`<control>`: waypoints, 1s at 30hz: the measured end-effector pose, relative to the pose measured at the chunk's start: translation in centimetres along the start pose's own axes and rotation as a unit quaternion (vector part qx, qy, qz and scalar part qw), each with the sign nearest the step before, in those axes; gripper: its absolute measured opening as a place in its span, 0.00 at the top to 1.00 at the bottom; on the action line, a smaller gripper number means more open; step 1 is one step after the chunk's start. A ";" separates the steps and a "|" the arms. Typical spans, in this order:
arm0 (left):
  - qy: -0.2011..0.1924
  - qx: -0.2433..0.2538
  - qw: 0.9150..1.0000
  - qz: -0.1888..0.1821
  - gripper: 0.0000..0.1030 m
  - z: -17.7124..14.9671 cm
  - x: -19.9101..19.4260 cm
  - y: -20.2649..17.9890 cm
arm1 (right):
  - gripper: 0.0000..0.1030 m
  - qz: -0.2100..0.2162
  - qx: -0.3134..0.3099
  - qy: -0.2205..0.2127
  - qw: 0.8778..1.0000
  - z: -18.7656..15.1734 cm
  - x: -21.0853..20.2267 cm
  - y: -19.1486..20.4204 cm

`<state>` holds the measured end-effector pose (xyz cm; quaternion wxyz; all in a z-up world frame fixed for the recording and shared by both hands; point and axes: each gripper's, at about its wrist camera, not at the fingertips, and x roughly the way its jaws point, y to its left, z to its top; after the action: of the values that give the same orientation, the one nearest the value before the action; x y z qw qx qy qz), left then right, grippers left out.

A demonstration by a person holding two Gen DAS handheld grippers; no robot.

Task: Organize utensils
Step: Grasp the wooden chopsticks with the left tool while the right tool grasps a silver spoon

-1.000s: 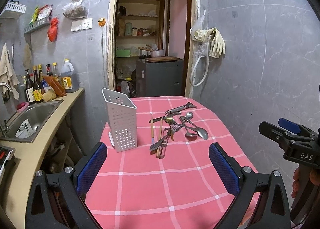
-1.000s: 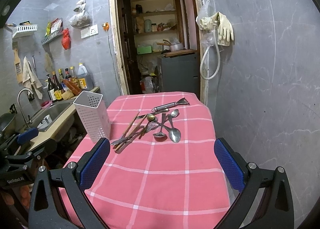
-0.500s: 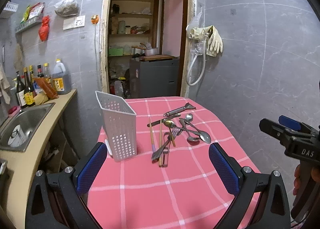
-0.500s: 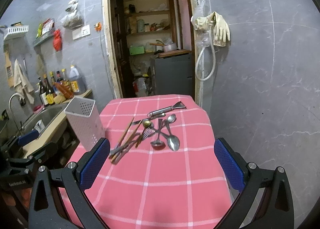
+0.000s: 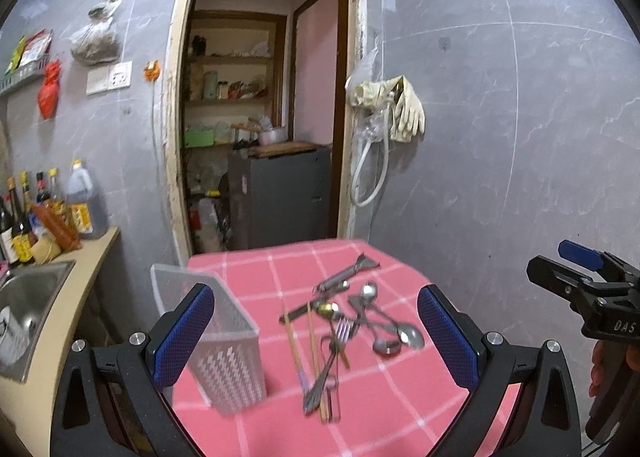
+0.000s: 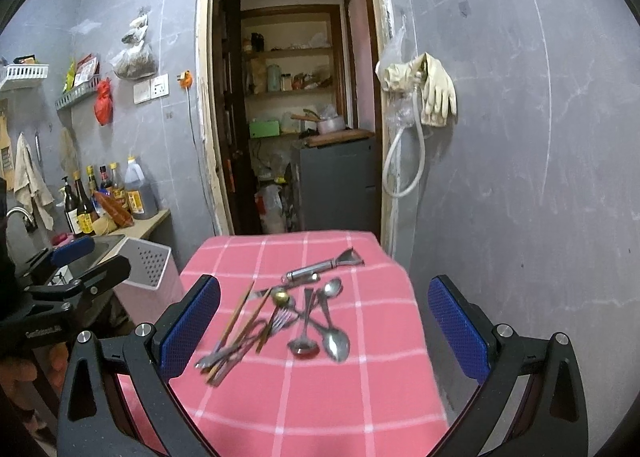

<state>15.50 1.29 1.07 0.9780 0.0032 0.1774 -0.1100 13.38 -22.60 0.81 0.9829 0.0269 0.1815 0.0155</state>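
Left wrist view: left gripper [image 5: 316,341] with jaws spread wide, holding nothing, above the near edge of the pink checked tablecloth [image 5: 400,409]. White perforated utensil holder [image 5: 208,333] stands upright at the cloth's left side, open mouth up, ready to receive. Loose utensils [image 5: 344,331] lie in a crossed heap just right of it, near the middle: spoons, a fork, chopsticks, a peeler at the far end (tangle means single picks will be fiddly). Right gripper [image 6: 324,333], equally wide and empty, faces the same heap from the right. Nothing looks sorted yet; both tools appear staged for a first pick.
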 end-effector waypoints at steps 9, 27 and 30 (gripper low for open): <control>-0.011 -0.005 1.000 0.010 0.01 2.5 5.5 -1.5 | 0.01 0.032 -0.013 -0.005 0.999 3.8 6.6 -3.7; 0.018 -0.037 0.997 0.072 0.01 2.7 18.3 -3.8 | 0.01 0.115 -0.014 0.052 0.992 1.5 23.3 -8.9; 0.050 -0.053 0.995 0.069 0.01 1.3 20.4 -3.6 | 0.01 0.124 -0.015 0.083 0.989 -0.7 25.8 -9.2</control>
<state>33.78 -6.61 -4.71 0.9719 -0.0308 0.2309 -0.0329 37.40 -30.67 -9.58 0.9553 0.0330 0.2571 0.1421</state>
